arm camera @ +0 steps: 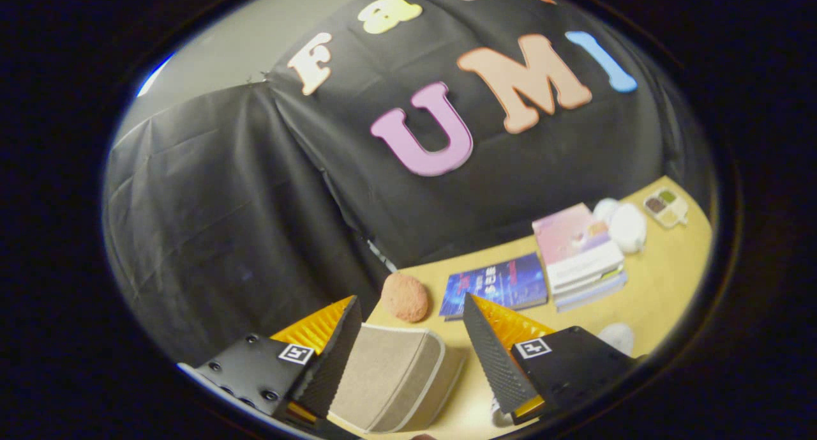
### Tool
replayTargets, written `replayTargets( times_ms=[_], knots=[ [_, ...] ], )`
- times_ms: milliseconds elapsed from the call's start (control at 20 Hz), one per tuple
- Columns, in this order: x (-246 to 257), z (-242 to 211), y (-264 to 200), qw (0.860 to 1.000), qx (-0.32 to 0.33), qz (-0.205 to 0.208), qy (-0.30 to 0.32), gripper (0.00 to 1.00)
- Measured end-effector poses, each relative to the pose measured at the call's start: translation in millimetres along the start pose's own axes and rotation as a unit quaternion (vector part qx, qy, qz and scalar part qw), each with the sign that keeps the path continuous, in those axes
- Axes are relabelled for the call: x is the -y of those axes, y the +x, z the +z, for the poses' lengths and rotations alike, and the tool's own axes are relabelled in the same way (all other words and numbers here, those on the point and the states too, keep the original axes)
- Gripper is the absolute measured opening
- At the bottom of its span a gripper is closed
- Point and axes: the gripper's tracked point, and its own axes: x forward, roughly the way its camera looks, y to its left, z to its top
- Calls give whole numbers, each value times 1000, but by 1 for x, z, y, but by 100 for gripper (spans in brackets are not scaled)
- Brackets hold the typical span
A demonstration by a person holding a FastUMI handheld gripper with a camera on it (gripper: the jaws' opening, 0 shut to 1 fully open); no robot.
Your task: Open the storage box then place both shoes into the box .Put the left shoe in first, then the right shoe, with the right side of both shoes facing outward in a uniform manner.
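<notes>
**Claw hanging open over the beige box, lid not yet lifted**

I am holding my claw (408, 357) with its fingers spread wide apart, gripping nothing. At the bottom centre of the frame, between the two fingers and closer to my left one, I am looking down on a beige fabric thing with a pale piped edge, which I am taking to be the storage box (392, 379); its top looks closed, though I cannot make out a flap, handle or seam to pull. It is sitting on the pale wooden tabletop (664, 299), near the edge.

Just beyond the fingertips, at lower centre, a rough reddish-brown lump (404, 297) is lying beside a blue book (498, 285). Further right, a stack of books (581, 255) is standing with a pink cover on top, and white soft things (622, 226) are resting behind it; I cannot tell whether those are the shoes. A small tray of coloured pots (666, 207) is sitting at the far right. Another white thing (618, 336) is peeking out past my right finger.

I am judging this to be the first step, opening the box. Next I am needing to tilt down, find the lid's edge and close the fingers on it before lifting.
</notes>
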Motion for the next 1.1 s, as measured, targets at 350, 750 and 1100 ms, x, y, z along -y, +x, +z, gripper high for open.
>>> replayTargets(
  times_ms=[350,750,1100],
  knots=[
    [27,-71,37,989,-85,13,124,99],
    [27,-141,65,960,-153,42,230,99],
    [18,-167,65,931,-172,69,314,99]
  ],
)
